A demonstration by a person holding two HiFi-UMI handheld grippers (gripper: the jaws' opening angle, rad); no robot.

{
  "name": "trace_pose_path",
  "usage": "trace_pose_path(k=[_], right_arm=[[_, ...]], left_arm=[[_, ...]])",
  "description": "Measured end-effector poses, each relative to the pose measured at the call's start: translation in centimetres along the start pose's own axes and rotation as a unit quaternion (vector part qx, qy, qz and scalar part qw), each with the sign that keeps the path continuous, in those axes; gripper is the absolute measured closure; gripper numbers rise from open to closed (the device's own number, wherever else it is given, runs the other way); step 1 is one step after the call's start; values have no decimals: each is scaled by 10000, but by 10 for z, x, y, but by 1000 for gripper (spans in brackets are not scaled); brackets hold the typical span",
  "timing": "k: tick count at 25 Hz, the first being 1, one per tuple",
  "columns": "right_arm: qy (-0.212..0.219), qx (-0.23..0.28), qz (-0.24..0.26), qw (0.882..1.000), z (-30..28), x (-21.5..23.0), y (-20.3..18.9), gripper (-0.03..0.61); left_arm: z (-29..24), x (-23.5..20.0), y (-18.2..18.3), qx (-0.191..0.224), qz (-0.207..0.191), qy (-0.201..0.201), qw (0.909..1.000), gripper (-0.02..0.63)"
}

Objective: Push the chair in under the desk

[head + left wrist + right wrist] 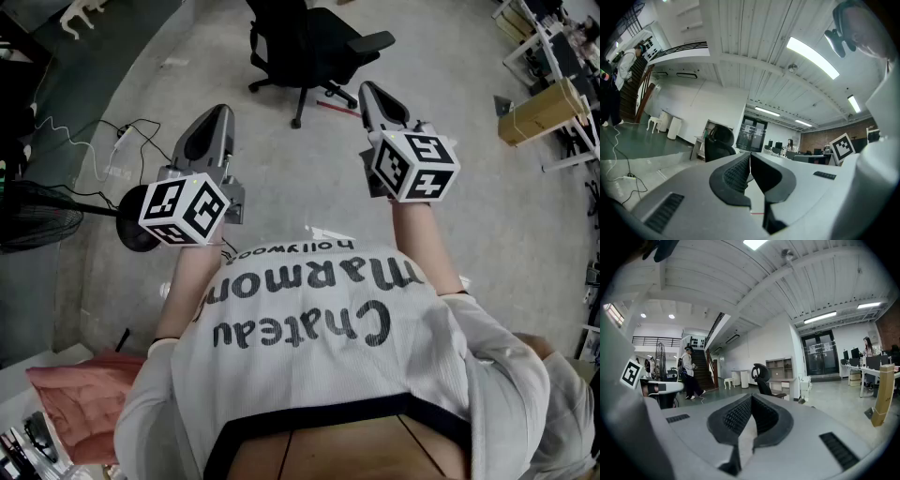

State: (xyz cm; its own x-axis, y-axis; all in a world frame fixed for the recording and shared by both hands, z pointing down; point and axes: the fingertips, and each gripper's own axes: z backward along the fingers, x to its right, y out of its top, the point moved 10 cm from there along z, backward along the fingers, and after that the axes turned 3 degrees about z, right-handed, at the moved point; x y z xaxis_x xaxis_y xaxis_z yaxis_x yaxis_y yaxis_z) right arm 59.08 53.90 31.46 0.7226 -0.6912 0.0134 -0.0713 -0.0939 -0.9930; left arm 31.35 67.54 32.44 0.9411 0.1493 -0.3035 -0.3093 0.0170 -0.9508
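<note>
- Chair (305, 42): a black office chair with armrests and a headrest. It stands on its castor base on the open grey floor (281, 178), and nothing touches it.
- Left tongs (217, 112): held out level on the near side of the chair and to its left, well apart from it. The jaws are pressed together with nothing between them (the left gripper view shows the ribbed pads meeting in one thin line).
- Right tongs (368, 91): near the chair's castor base on its near side, closer to the chair than the left tongs are, and not touching it. The jaws are likewise pressed together on nothing.
- Shelf unit (780, 367): pale, standing behind the chair in the right gripper view. Whether the two touch cannot be told.
- Floor fan (37, 220): black, well to the left of the chair. A thin cable (112, 131) trails over the floor between fan and chair.
- Cardboard box (539, 111): well to the right of the chair, lying beside white bench frames (562, 56).
- Person on the stairs (689, 373): far to the left of the chair in the right gripper view.
</note>
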Motion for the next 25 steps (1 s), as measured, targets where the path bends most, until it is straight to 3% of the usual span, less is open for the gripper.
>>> trace_pose_path(k=[9,17,25], right_arm=[[-114,-6,53,9999,-18,-19,-2,569],[-188,-40,-249,9995,-37,-35,-19,569],[-58,-372,-190,9991,-99,-32,-32,568]], left_arm=[[1,-28,4,-3,23,-122,9999,594],[1,-58,-4,-198,105,-325,9992,594],[-26,-104,-10,-293,300,-112,9991,595]])
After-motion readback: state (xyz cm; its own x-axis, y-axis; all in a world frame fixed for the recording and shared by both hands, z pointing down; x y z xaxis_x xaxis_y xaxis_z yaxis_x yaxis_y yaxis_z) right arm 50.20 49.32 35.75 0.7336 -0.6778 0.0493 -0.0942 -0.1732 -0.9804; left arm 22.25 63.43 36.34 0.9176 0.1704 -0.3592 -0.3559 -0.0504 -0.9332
